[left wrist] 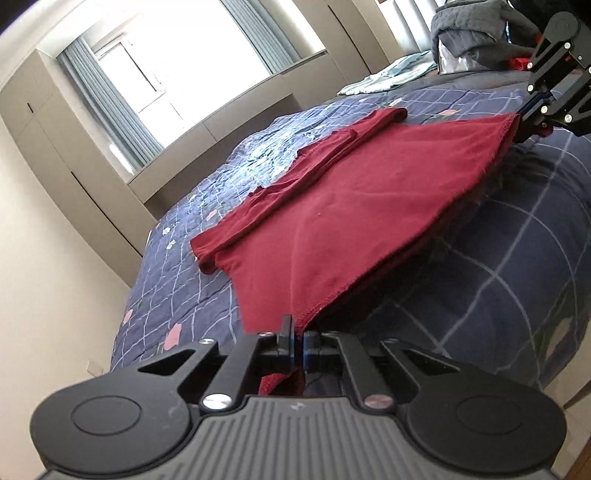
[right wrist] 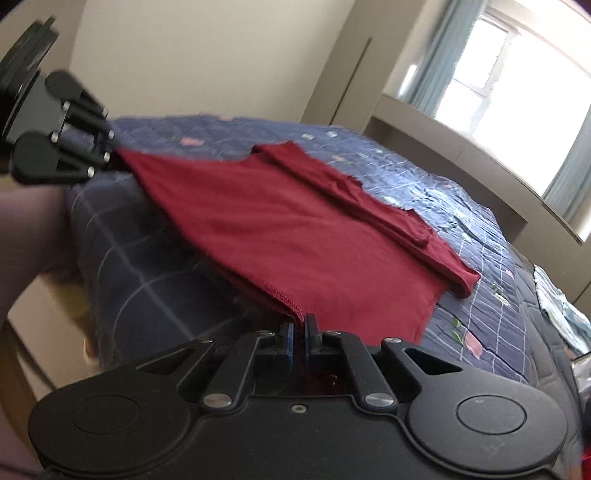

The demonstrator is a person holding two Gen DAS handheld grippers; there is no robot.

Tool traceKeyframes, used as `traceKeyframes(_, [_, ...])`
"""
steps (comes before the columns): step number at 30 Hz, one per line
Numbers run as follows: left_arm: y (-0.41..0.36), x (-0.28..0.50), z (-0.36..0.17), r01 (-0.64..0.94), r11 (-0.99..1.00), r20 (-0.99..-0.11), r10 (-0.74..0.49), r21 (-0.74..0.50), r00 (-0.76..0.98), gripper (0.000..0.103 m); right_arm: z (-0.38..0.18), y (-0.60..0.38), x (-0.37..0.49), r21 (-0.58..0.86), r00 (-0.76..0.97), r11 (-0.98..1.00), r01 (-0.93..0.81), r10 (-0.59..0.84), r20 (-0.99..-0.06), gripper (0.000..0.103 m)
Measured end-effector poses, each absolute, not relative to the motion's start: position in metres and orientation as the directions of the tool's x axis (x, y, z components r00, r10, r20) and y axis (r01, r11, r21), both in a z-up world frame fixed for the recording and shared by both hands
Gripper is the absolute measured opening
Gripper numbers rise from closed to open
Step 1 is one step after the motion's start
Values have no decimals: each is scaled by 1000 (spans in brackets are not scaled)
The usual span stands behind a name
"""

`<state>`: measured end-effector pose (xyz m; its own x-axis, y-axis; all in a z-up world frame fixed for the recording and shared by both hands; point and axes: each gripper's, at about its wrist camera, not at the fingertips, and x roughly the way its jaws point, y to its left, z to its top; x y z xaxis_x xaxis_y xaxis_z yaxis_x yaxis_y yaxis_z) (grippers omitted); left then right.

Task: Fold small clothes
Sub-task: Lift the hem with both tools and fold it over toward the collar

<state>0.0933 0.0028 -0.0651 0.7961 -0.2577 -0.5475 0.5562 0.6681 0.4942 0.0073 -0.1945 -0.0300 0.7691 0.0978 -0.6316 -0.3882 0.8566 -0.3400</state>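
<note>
A dark red garment (left wrist: 332, 206) lies spread on a navy checked quilt (left wrist: 498, 277), its sleeves folded in across the far side. My left gripper (left wrist: 298, 338) is shut on one near hem corner, with red cloth pinched between its pads and hanging below them. My right gripper (right wrist: 299, 332) is shut on the other hem corner of the red garment (right wrist: 295, 229). The hem edge is lifted off the quilt (right wrist: 155, 266) between the two grippers. In the left wrist view the right gripper (left wrist: 524, 122) shows at the upper right; the left gripper (right wrist: 110, 157) appears at the upper left of the right wrist view.
A light blue garment (left wrist: 391, 75) and a pile of grey clothing (left wrist: 469, 33) lie at the far end of the bed. Beige cabinets and a bright window (left wrist: 192, 62) stand behind it. A person's sleeve (right wrist: 26, 229) shows beside the bed's near edge.
</note>
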Motion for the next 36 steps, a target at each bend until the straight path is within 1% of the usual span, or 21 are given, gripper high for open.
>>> traceKeyframes(3, [7, 81, -60, 572, 679, -558, -280, 461, 781, 3, -24, -198, -4, -338, 745, 843, -419, 106, -658, 4])
traceKeyframes(7, [13, 58, -52, 609, 660, -577, -313, 439, 755, 3, -15, -202, -20, -290, 706, 848, -444, 132, -696, 4])
traceKeyframes(9, [17, 48, -49, 628, 654, -597, -321, 421, 735, 3, -12, -201, -29, -260, 676, 847, -464, 148, -722, 4])
traceKeyframes(14, [38, 24, -32, 657, 679, -649, -344, 328, 679, 2, 1, -196, -53, -148, 574, 842, -519, 215, -790, 4])
traceKeyframes(18, [45, 26, -16, 661, 690, -667, -347, 295, 660, 3, 16, -194, -55, -108, 543, 835, -539, 247, -803, 4])
traceKeyframes(22, [42, 52, 6, 662, 707, -668, -370, 249, 646, 3, 37, -202, -32, -110, 550, 829, -548, 258, -794, 4])
traceKeyframes(26, [29, 93, 28, 661, 715, -674, -376, 226, 637, 3, 61, -209, -1, -200, 593, 802, -562, 222, -774, 4])
traceKeyframes(30, [16, 134, 49, 649, 719, -650, -374, 248, 662, 3, 84, -217, 41, -281, 634, 784, -553, 178, -753, 4])
traceKeyframes(32, [7, 155, 57, 636, 724, -651, -351, 267, 673, 3, 90, -227, 65, -281, 637, 787, -549, 177, -750, 4])
traceKeyframes(34, [-3, 185, 60, 610, 745, -697, -286, 270, 657, 3, 95, -233, 92, -280, 642, 789, -547, 181, -745, 4])
traceKeyframes(36, [-9, 216, 61, 594, 775, -742, -264, 218, 616, 3, 96, -237, 117, -284, 643, 786, -549, 181, -744, 4])
